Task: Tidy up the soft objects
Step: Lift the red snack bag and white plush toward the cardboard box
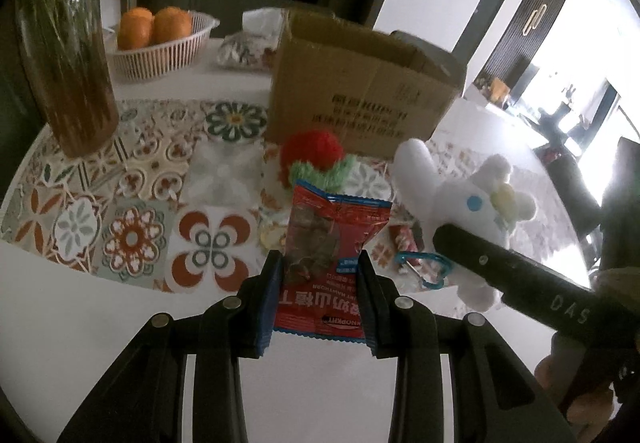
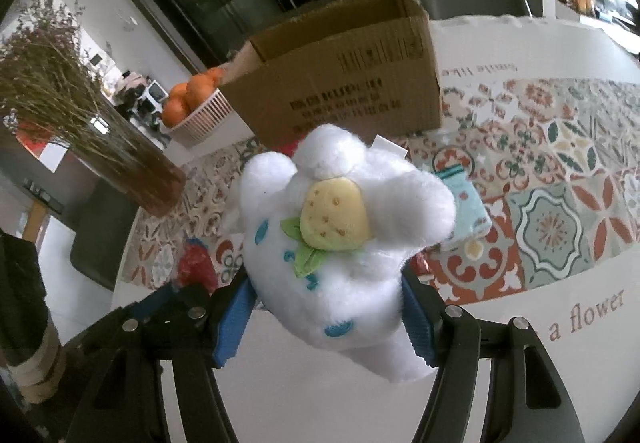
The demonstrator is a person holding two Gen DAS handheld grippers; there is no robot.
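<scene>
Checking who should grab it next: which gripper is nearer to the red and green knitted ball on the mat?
Left. The left gripper, holding the red snack packet, sits just before the knitted ball; the right gripper, clamping the white plush, is off to its side.

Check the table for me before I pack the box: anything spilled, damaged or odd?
Nothing is spilled or broken. The cardboard box stands upright and open. The only oddity: the red snack packet in the left gripper is crumpled at its top edge.
</scene>
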